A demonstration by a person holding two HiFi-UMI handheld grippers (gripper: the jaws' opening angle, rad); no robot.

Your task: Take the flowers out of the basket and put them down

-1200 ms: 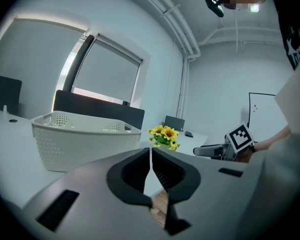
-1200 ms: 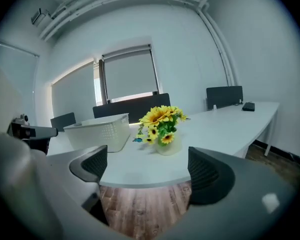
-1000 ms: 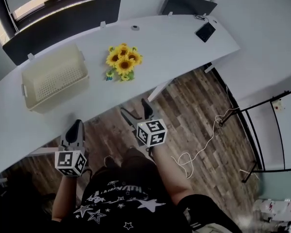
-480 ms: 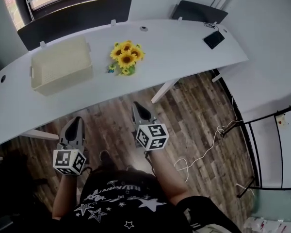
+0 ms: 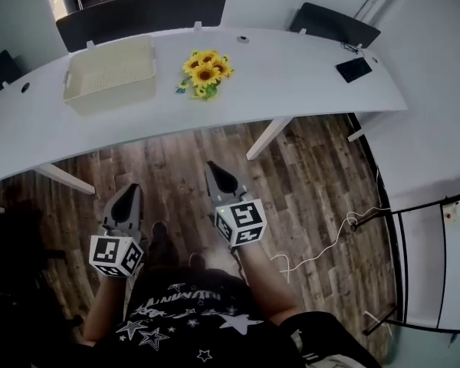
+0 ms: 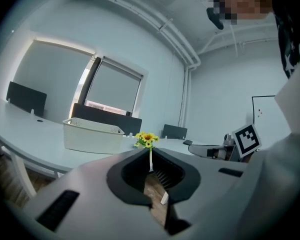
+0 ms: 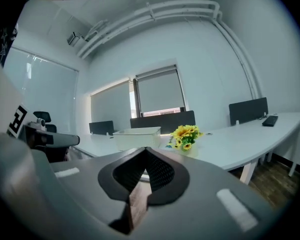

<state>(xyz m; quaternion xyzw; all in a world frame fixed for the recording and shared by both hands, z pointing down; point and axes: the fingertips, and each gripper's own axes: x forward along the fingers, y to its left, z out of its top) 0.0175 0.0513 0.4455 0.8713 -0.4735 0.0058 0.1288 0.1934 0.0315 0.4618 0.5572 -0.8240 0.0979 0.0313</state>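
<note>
The sunflower bunch (image 5: 205,71) lies on the white table (image 5: 291,75), just right of the empty cream basket (image 5: 111,98). Both grippers hang over the wooden floor, well short of the table's near edge. My left gripper (image 5: 129,194) is shut with nothing in it, and so is my right gripper (image 5: 212,169). In the left gripper view the closed tips (image 6: 150,151) point towards the flowers (image 6: 147,139) and the basket (image 6: 92,136). In the right gripper view the closed tips (image 7: 146,151) sit below the far-off flowers (image 7: 186,133) and basket (image 7: 137,136).
A black phone (image 5: 353,70) lies at the table's right end. Dark divider panels (image 5: 142,10) line its far edge. White table legs (image 5: 268,136) slant under it. A white cable (image 5: 322,244) trails over the floor at the right.
Both grippers and the person have backed away from the table, which now lies farther off. The right gripper's jaws, open a second ago, have closed empty. The left stayed shut.
</note>
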